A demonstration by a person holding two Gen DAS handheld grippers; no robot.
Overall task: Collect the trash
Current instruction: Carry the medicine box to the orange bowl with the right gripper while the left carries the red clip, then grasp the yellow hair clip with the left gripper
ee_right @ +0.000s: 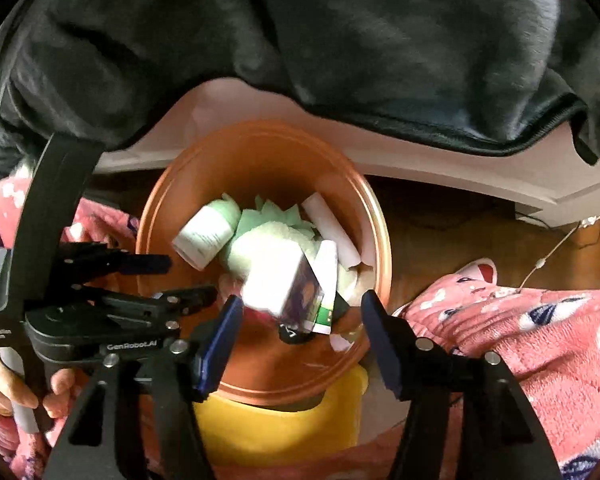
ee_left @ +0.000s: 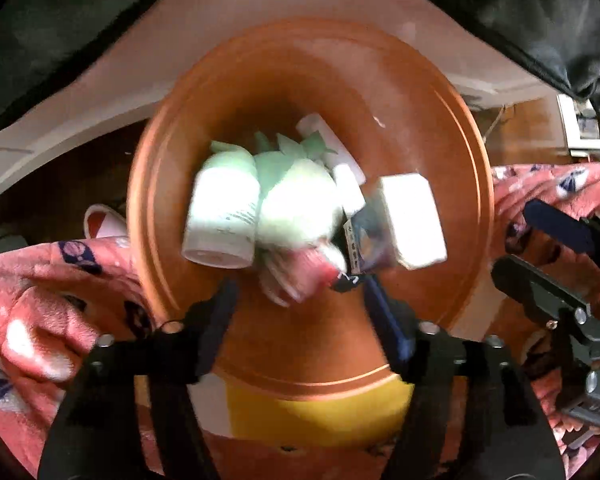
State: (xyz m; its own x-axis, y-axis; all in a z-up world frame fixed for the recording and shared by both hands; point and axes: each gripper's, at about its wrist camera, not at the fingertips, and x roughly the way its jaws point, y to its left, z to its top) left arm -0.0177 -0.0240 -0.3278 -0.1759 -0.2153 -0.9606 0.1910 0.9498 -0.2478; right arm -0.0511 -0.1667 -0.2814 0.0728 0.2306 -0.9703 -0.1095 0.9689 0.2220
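My left gripper (ee_left: pixel 300 300) hangs over the near rim of the orange bin (ee_left: pixel 472 184), its fingers spread wide with nothing between them. My right gripper (ee_right: pixel 300 316) hangs over the same near rim, also spread wide and empty; in its view the left gripper sits just to the left, and my left hand (ee_right: pixel 8 384) shows at the lower left edge.

The trash lies inside the bin: a white carton (ee_right: pixel 272 280) with a dark printed side sits nearest, tilted and blurred, so I cannot tell whether it rests on the pile. To its left lies a white bottle with a pale green end (ee_right: pixel 206 232) on its side, touching a crumpled green-and-white wrapper (ee_right: pixel 268 224) in the middle. A white paper tube (ee_right: pixel 332 220) leans against the far right wall.

A yellow base (ee_right: pixel 276 428) shows under the bin's near side. My pink patterned trousers (ee_right: pixel 520 332) flank the bin left and right. Beyond lies a brown wooden floor (ee_right: pixel 452 240), with a thin cable (ee_right: pixel 552 252) at right, then a white ledge (ee_right: pixel 420 164). Dark fabric (ee_right: pixel 340 48) drapes over its far side.
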